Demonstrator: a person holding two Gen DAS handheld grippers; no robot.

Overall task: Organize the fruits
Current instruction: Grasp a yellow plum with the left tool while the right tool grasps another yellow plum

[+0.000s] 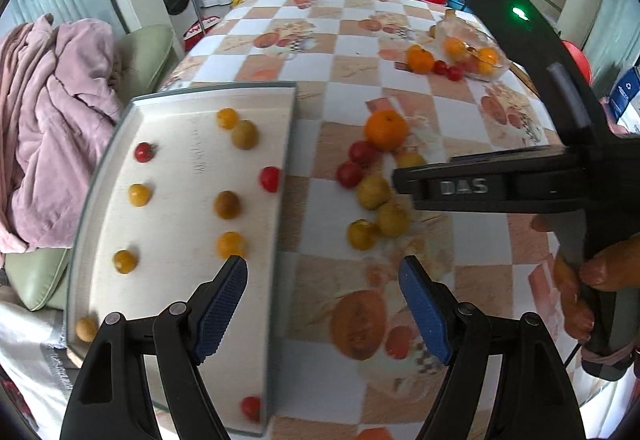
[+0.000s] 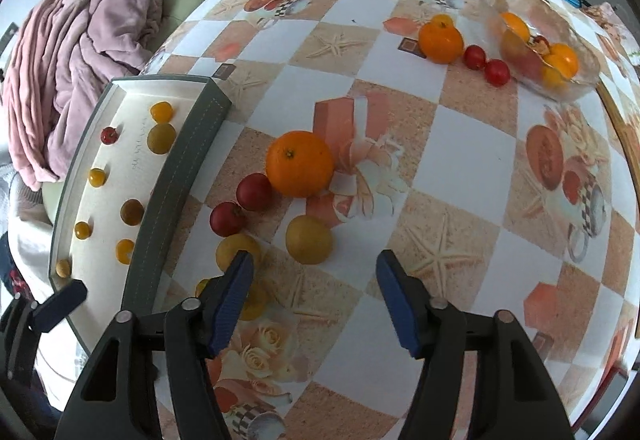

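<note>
Partly done, judging by the layout. White tray (image 1: 100, 199) at left table edge: about ten small fruits in spaced rows, cherry tomatoes red and yellow. Mid-table, beside tray wall: loose cluster around an orange (image 2: 300, 169), unsorted. Far right corner: glass bowl (image 2: 584, 83) with more fruit, second orange just beside. Left gripper (image 1: 322, 304) jaws apart, empty. Right gripper (image 2: 316, 296) jaws apart, empty, above the yellow fruit (image 2: 309, 240)
</note>
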